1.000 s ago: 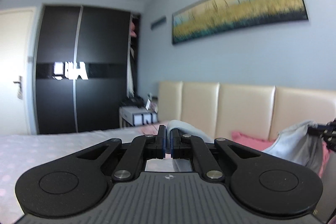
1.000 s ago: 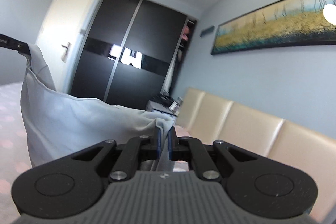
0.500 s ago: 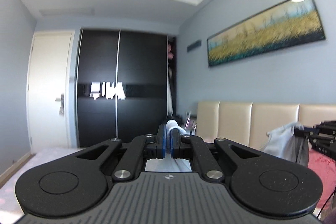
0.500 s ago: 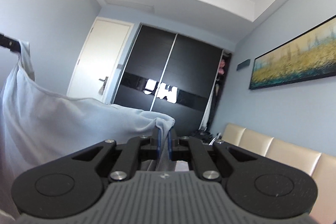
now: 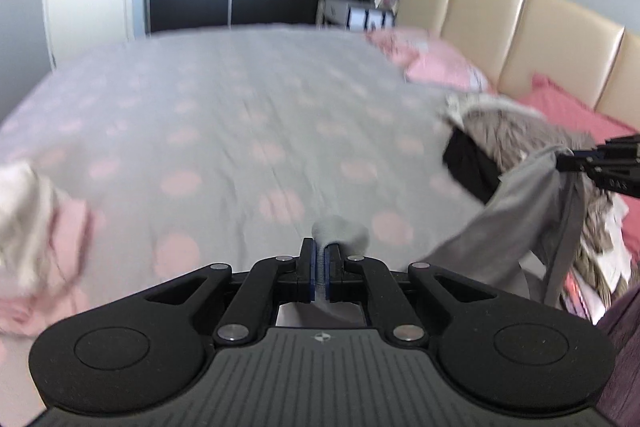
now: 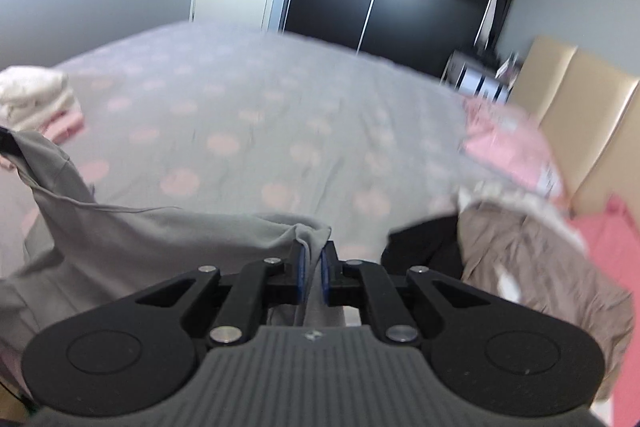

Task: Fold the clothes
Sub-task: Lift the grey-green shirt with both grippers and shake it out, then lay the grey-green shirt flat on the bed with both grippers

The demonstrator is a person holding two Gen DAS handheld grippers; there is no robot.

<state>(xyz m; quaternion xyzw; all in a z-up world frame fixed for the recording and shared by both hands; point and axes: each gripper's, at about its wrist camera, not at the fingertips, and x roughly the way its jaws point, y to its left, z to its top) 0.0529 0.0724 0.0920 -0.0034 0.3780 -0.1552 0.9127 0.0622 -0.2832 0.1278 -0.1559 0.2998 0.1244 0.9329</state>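
1. Garment (image 6: 132, 227), a grey one, hangs stretched between the two tools above the bed (image 5: 240, 115). One corner bunches at the left tool (image 5: 319, 273) in the lower middle of the left view; the other is at the right tool (image 6: 311, 277) in the lower middle of the right view.
2. Left tool: its pads are pressed nearly together on a thin pinch of cloth. Right tool: its pads stand a little wider, with a thicker fold between them.
3. Risk: each hold looks to be only a small bite of fabric near the edge. A sharp pull apart could likely slip a corner out, and the cloth would drop in a heap.
4. Risk: the slack middle sags low in the right view. If lowered unevenly, it may crease or double under itself.
5. Risk: the pile (image 6: 532, 259) of brown and black clothes lies at the lower right, close to the right tool. The hanging cloth could drag over it or catch on it.
6. Open room: the spotted sheet is bare across the middle of both views, well apart from the pillow (image 5: 440, 67) at upper right.
7. Edge: folded pale clothes (image 6: 36, 99) sit at the left of the frame, bounding that side.
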